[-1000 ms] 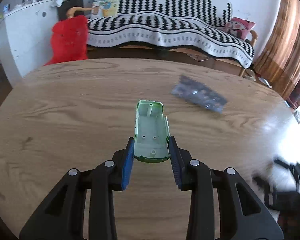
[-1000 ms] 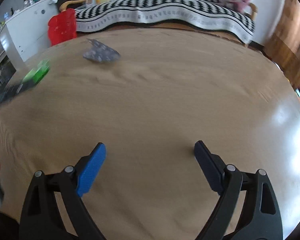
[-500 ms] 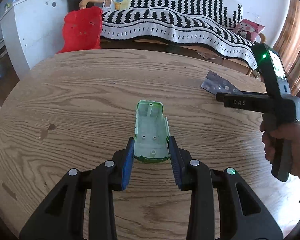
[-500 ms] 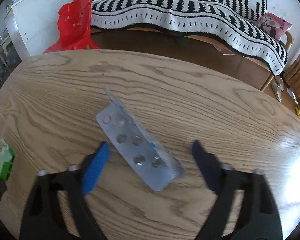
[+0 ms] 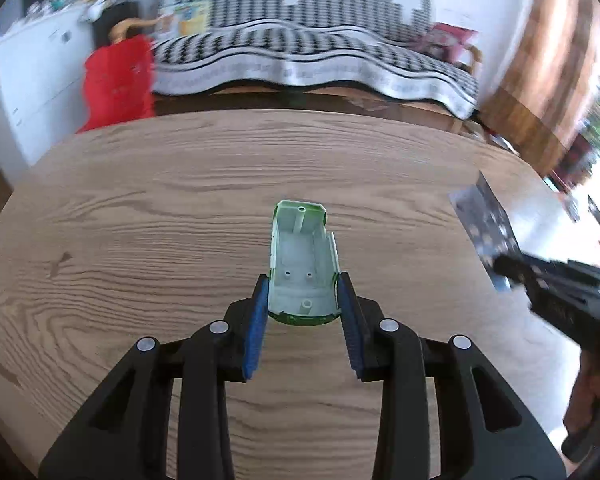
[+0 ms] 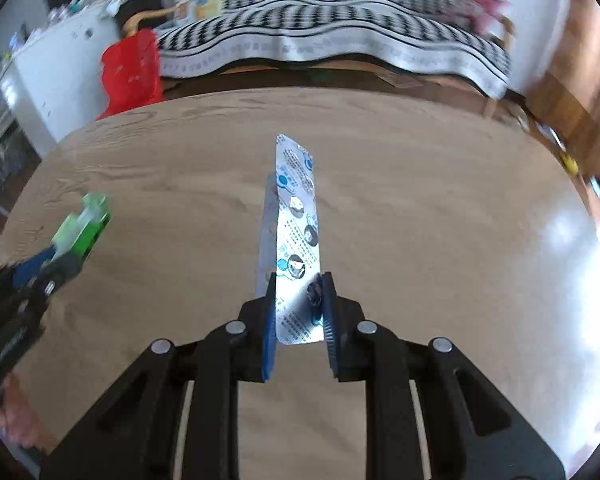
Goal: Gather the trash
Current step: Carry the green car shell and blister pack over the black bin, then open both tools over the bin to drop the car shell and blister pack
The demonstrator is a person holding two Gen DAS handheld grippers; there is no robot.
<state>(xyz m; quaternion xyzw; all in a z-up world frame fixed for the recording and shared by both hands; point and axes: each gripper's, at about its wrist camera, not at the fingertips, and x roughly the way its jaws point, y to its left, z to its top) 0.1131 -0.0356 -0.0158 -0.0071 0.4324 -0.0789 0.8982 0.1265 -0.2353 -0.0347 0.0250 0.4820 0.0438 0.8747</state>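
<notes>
My left gripper (image 5: 303, 284) is shut on a green and white plastic shell (image 5: 303, 258), held above the round wooden table (image 5: 140, 220). My right gripper (image 6: 298, 286) is shut on a silver pill blister pack (image 6: 296, 216), lifted off the table and sticking forward on edge. In the left wrist view the blister pack (image 5: 484, 220) shows at the right, in the right gripper (image 5: 512, 268). In the right wrist view the green shell (image 6: 86, 224) shows at the left, in the left gripper (image 6: 56, 260).
Beyond the table stand a sofa with a black and white striped cover (image 5: 300, 56), a red chair (image 5: 118, 80) and a white cabinet (image 5: 28, 76). A brown curtain (image 5: 548, 80) hangs at the right.
My right gripper closed on the blister pack and lifted it off the table. My left gripper still holds the green shell and has shifted slightly.
</notes>
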